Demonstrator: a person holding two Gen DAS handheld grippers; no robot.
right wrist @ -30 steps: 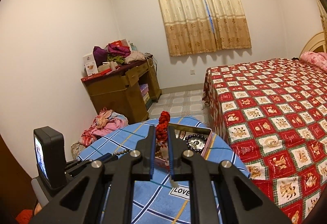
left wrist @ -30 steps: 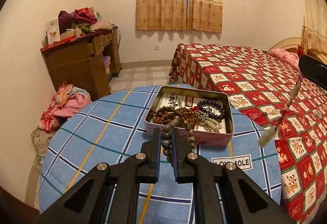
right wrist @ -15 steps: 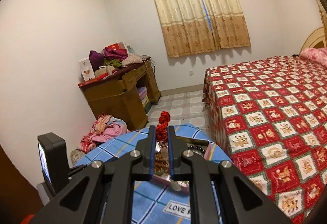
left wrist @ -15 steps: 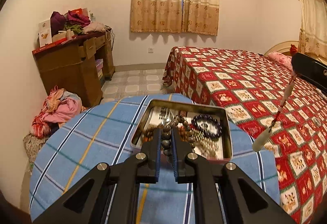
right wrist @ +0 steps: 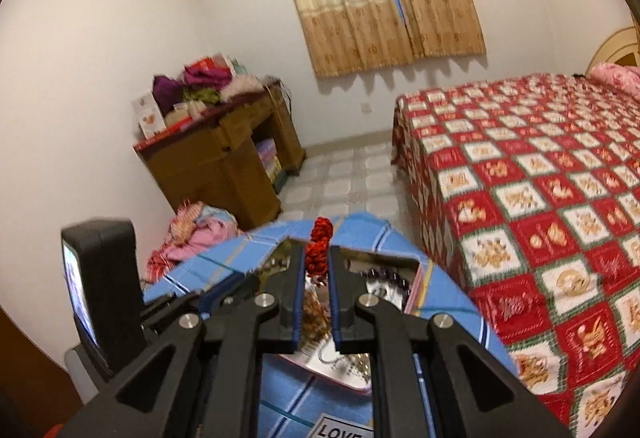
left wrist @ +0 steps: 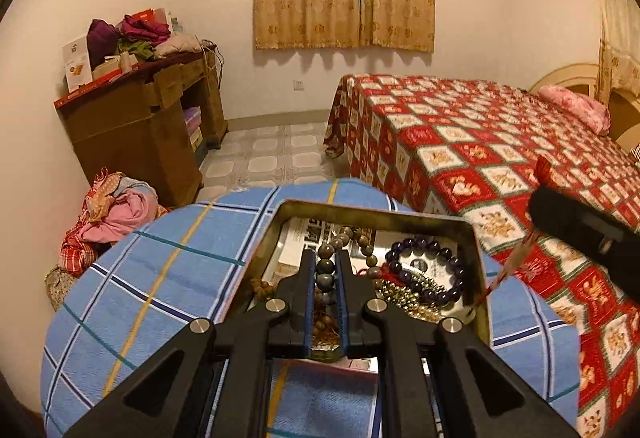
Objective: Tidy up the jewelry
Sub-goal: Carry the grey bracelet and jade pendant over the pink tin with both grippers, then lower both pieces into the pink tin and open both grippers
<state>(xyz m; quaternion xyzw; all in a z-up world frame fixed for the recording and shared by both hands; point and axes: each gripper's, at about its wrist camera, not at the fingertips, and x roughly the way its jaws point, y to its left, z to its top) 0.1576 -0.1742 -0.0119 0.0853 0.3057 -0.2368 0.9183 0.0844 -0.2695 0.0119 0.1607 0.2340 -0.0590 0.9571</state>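
A metal tin (left wrist: 476,238) sits on the round table with the blue plaid cloth (left wrist: 168,266). It holds a purple bead bracelet (left wrist: 432,250), gold beads (left wrist: 404,292) and small brown beads (left wrist: 262,288). My left gripper (left wrist: 325,270) is shut on a grey-brown bead strand (left wrist: 325,266) and hovers over the tin's left half. My right gripper (right wrist: 316,262) is shut on a red knotted cord (right wrist: 319,244); its strand (left wrist: 508,266) hangs into the tin's right side. The right gripper's body (left wrist: 588,234) shows at the right of the left wrist view.
A bed with a red patterned cover (left wrist: 500,142) stands right of the table. A cluttered wooden desk (left wrist: 140,118) is at the back left, with a clothes pile (left wrist: 112,214) on the floor. The left gripper's camera unit (right wrist: 100,278) shows in the right wrist view.
Both grippers have moved forward and down over the tin. The bead strand in the left gripper now hangs inside it. The right gripper's cord strand has lowered into the tin's right side.
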